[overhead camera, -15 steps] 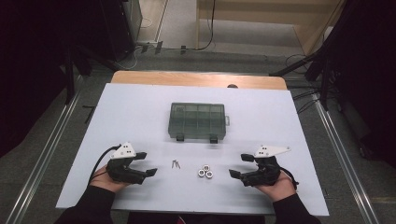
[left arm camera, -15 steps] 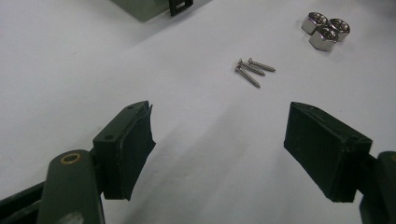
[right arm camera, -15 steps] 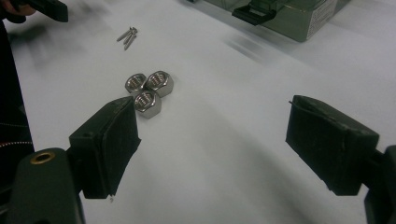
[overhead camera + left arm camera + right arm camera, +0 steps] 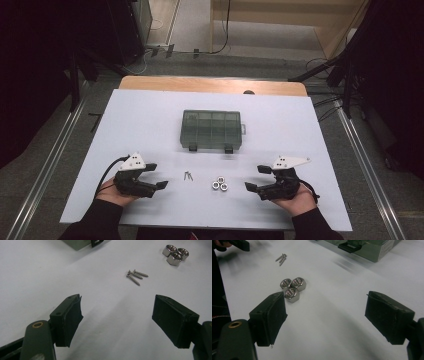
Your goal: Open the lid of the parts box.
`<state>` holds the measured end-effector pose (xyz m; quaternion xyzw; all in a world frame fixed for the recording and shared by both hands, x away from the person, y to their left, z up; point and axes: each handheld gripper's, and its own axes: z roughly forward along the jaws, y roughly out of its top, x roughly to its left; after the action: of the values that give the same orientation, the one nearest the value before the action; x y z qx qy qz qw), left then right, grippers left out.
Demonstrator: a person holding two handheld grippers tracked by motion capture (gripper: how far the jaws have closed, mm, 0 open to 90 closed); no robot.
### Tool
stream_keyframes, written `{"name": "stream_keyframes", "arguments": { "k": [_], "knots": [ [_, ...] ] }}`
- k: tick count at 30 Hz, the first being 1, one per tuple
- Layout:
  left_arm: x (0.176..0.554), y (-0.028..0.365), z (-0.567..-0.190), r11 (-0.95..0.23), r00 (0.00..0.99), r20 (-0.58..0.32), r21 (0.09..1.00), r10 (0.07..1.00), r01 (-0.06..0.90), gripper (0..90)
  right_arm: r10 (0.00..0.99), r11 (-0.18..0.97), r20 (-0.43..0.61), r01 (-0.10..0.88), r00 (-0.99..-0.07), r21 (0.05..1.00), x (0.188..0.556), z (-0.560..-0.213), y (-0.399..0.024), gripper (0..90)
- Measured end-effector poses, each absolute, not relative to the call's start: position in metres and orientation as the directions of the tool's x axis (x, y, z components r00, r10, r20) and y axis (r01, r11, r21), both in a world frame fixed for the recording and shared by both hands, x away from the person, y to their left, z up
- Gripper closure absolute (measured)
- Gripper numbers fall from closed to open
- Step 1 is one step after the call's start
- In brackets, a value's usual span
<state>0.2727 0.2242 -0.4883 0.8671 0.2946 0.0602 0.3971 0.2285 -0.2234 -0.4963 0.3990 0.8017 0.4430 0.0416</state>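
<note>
With both jaws wide and empty, the right gripper (image 4: pixel 253 177) should straddle one of the nuts (image 4: pixel 220 183) at its nine o'clock, while the left gripper (image 4: pixel 157 175) takes the screws (image 4: pixel 188 176) at its three o'clock.

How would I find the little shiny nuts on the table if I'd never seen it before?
Start at the dark see-through box in the middle of the white table. Come toward the near edge, between the two grippers: the nuts are three silvery six-sided rings huddled together. The thin pointed screws beside them are skinny, not ring-shaped.

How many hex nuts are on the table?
3. The hex nuts lie touching in one cluster on the white table, between the screws and the right claw: two behind, one in front. None seem hidden.
</note>
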Motion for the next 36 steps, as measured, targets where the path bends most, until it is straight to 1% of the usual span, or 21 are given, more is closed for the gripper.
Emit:
{"name": "stream_keyframes", "arguments": {
  "k": [14, 25, 27, 36],
  "knots": [
    [0.273, 0.225, -0.488, -0.506, 0.815, -0.128, 0.726, 0.566, 0.465, 23.1, 0.678, 0.288, 0.291, 0.609, -0.674, 0.739, 0.229, -0.497, -0.223, 18.5],
    [0.274, 0.225, -0.487, -0.495, 0.804, -0.133, 0.726, 0.579, 0.477, 23.1, 0.707, 0.249, 0.302, 0.624, -0.64, 0.741, 0.233, -0.496, -0.227, 19.6],
    [0.276, 0.225, -0.487, -0.485, 0.798, -0.147, 0.725, 0.584, 0.489, 23.1, 0.71, 0.243, 0.304, 0.626, -0.635, 0.741, 0.234, -0.496, -0.227, 19.6],
    [0.279, 0.224, -0.486, -0.483, 0.793, -0.153, 0.72, 0.59, 0.498, 23.1, 0.724, 0.235, 0.302, 0.632, -0.621, 0.739, 0.243, -0.493, -0.224, 19.9]
  ]
}}
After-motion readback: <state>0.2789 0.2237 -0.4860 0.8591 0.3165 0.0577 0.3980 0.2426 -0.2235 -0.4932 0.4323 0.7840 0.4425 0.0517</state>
